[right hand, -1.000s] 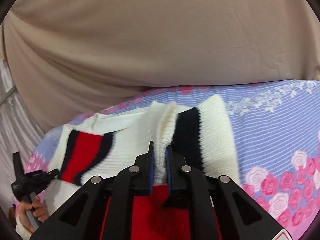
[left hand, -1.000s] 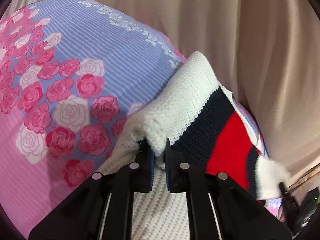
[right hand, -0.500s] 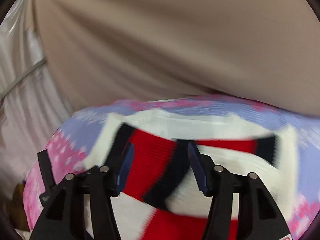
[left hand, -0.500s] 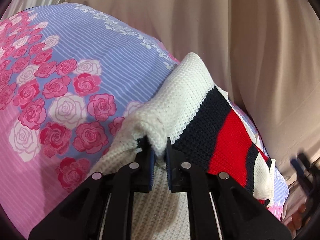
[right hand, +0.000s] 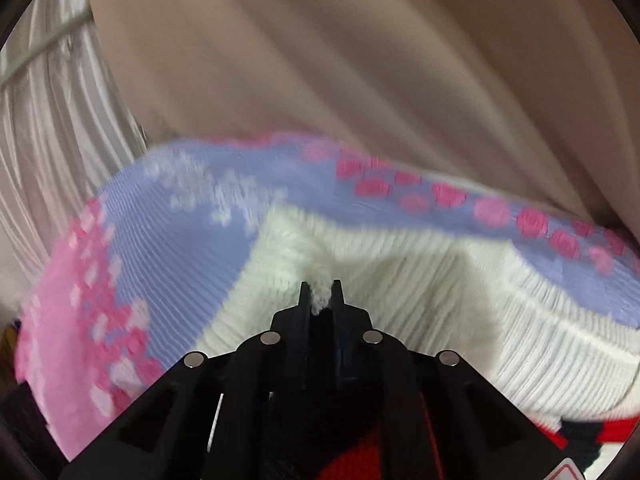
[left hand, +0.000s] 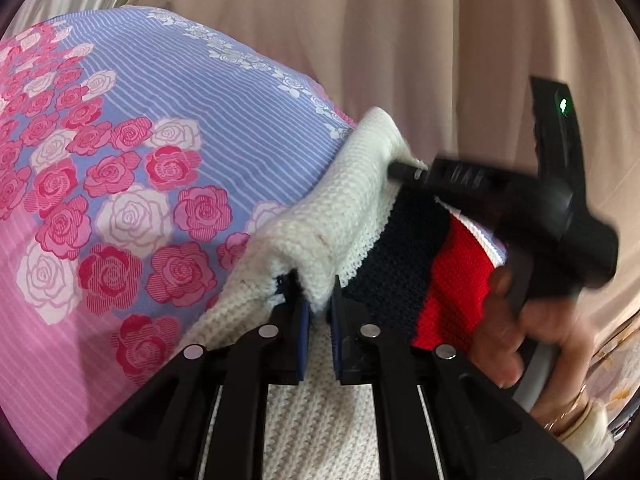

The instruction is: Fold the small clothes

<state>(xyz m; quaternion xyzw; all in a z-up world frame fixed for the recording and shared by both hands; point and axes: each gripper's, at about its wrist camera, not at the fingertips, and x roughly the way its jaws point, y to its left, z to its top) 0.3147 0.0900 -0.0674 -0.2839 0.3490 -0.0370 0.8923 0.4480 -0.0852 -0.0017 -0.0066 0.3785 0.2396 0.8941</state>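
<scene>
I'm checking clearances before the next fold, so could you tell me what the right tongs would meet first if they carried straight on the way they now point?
The right tongs already pinch the white rib of the knit sweater. Straight ahead they would push into more sweater, then probably the rose-print bedsheet, with the beige curtain beyond; depth is unclear.

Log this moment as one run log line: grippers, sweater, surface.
left gripper: shut on sweater | right gripper: shut on sweater, white edge | surface: floral bedsheet | fold: under way
</scene>
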